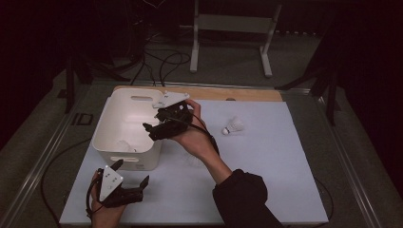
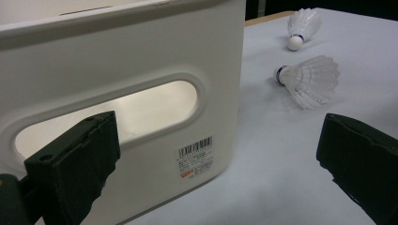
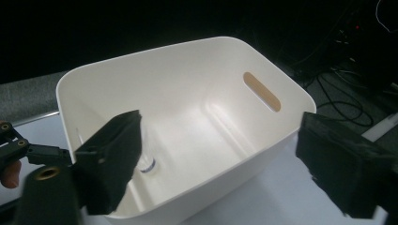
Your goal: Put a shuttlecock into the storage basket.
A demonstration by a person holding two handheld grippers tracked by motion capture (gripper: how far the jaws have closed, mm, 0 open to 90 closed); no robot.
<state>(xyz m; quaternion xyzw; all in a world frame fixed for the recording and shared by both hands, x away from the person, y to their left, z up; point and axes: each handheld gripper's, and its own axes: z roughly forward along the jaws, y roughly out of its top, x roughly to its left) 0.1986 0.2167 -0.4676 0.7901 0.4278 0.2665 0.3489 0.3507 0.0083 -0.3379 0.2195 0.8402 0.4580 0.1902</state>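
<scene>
Hovering over the white plastic handled bin [image 1: 124, 142], the right gripper [image 1: 148, 129] gapes empty, half hiding 1 white feathered shuttlecock [image 3: 149, 165] inside, while the left gripper [image 1: 132, 175], spread, rests near the bin's front wall.

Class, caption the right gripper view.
Open right gripper above the white bin, one shuttlecock inside.

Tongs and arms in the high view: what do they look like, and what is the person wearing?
Both tongs are black, each topped by a grey three-cornered plate. The left tongs trail a black cable that loops by the hand; the right tongs have a black cable running back along the wrist. The right arm wears a dark sleeve pushed up the forearm.
</scene>
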